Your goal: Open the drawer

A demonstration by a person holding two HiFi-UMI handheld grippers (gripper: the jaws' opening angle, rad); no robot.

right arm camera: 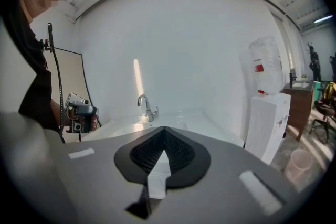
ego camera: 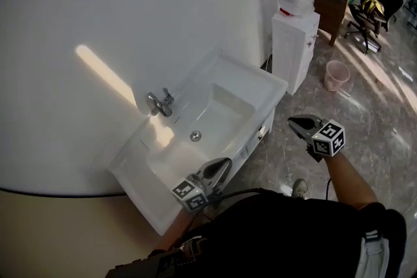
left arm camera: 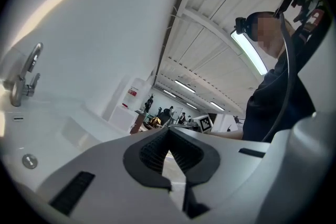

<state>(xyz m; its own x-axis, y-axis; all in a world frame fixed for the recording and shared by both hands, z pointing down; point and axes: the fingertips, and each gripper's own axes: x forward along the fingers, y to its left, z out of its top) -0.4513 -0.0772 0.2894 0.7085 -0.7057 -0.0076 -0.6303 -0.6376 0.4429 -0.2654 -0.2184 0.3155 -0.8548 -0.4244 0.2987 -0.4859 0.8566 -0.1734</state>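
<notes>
1. Right gripper [right arm camera: 164, 131] has its jaws pressed together with nothing between them. It hangs out in front of the sink [ego camera: 277, 84], apart from it, and its own view looks over the rim at the tap [right arm camera: 148, 107].
2. Left gripper [left arm camera: 168, 131] is also closed at the tips and empty. In the head view it sits over the sink's front edge, close above it. I can't tell whether it touches.
3. Drawer [ego camera: 253, 143] is in the cabinet front under the sink rim and looks fully closed. The head view sees it nearly edge-on. A small pull [ego camera: 262, 131] shows near its right end, but its shape isn't clear.
4. Risks from here:
   - Both sets of jaws are closed, so going at the pull like this just bumps it. They need to open first.
   - The pull is tucked under the rim and neither gripper view shows it, so a blind approach could hit the rim or the drawer face.
   - The pull is small, so a shallow pinch may slip off once the pull starts.
   - The pull is off-centre, so an angled tug could rack the drawer and jam it — pull straight out.
   - The left gripper is close to the rim and could get knocked.
</notes>
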